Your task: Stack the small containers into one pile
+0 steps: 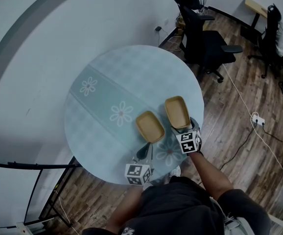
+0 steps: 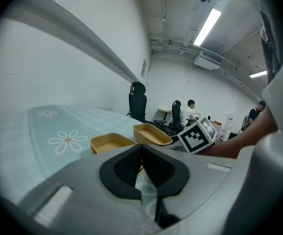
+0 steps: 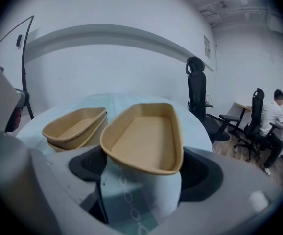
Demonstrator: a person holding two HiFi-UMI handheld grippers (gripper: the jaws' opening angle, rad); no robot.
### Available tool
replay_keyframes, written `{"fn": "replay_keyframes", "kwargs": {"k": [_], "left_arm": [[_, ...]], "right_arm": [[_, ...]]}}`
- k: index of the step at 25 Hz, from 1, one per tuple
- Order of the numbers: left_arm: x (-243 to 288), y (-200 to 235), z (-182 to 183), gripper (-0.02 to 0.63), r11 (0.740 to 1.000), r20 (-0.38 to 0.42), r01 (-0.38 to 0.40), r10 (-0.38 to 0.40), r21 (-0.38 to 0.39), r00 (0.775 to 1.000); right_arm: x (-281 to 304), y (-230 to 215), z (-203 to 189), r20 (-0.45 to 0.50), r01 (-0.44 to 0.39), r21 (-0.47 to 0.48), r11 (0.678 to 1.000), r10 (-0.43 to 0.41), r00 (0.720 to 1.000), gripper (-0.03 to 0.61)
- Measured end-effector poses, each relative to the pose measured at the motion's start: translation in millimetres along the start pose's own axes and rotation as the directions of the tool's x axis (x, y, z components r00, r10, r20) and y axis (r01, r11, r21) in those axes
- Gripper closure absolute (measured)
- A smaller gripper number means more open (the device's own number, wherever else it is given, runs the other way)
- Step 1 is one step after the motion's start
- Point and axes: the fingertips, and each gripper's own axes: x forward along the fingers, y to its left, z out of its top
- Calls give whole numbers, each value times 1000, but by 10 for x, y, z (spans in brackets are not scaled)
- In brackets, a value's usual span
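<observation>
Office with swivel chairs [image 1: 205, 40], desk [image 1: 255, 5]

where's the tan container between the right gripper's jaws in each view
Head view: the right container lies right of centre on the round table, just past the right gripper.
Left gripper view: right container at centre, the farther of the two.
Right gripper view: right container in the centre foreground, between the jaws.
Shared landmark: the neighbouring container, on its left in the head and right gripper views, nearer in the left gripper view.
</observation>
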Motion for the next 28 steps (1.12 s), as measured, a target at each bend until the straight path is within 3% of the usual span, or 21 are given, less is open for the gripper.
{"fn": "replay_keyframes", "kwargs": {"k": [5,13,28], "left_arm": [[-10,-5,19,607,1000,7,0,0,1,1000],[-102,60,51,607,1000,31,-24,24,-6,999],[-481,363,-32,607,991,52,-128,131,-49,990]], "right_arm": [[-137,46,189,56,-25,-6,1000,25,998,121],[-419,512,558,129,-145,-10,989,146,981,121],[-322,1411,547,41,-319,-108,942,325,945,121]]}}
